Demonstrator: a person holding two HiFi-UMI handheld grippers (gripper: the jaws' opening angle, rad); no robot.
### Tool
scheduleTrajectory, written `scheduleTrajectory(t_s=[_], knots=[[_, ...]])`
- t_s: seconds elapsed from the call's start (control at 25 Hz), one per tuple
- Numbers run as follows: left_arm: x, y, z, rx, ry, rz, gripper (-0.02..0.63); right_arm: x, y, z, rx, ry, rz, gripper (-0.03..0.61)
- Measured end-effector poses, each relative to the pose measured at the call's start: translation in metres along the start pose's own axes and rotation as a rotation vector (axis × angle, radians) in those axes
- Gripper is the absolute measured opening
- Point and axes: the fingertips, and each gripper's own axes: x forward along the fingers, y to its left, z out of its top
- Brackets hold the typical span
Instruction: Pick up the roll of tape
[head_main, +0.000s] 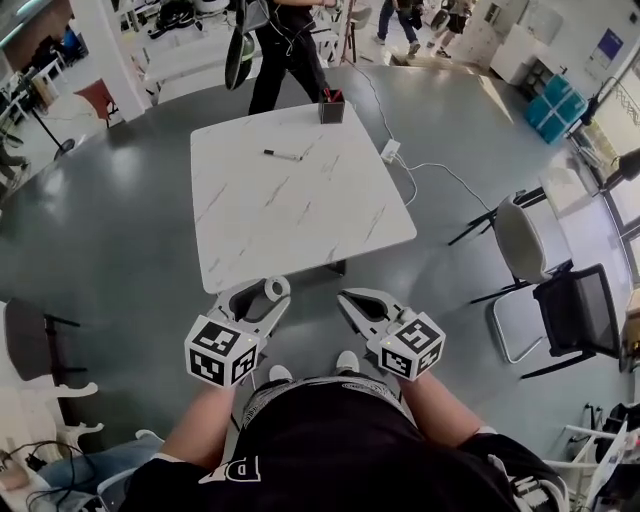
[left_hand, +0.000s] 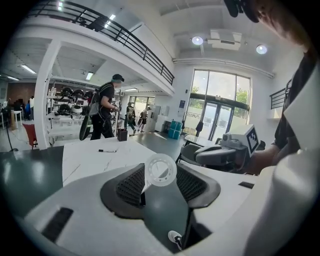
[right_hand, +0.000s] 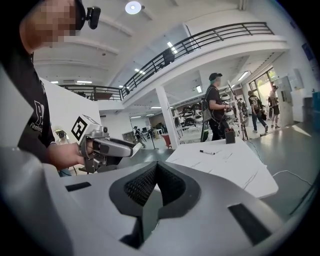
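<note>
A small whitish roll of tape (head_main: 277, 288) sits between the tips of my left gripper (head_main: 272, 293), which is shut on it and holds it in the air just off the near edge of the white marble-look table (head_main: 300, 210). In the left gripper view the roll (left_hand: 161, 159) stands upright between the ribbed pads (left_hand: 131, 186). My right gripper (head_main: 344, 297) hovers beside it to the right, shut with nothing in it; in its own view the right gripper (right_hand: 156, 165) has its pads meeting at the tip.
A black marker (head_main: 283, 155) and a dark pen cup (head_main: 332, 110) lie on the table's far part. A power strip (head_main: 390, 151) with a cable is on the floor at the right. Chairs (head_main: 525, 245) stand at the right; a person (head_main: 285, 50) stands behind the table.
</note>
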Motion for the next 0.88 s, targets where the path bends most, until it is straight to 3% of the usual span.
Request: scheduleTrajectory(t_s=[0.88], knots=[[-0.019, 0.015, -0.008, -0.013, -0.007, 0.025, 0.209, 0.012, 0.018, -0.001, -0.041, 0.034, 0.017, 0.003]])
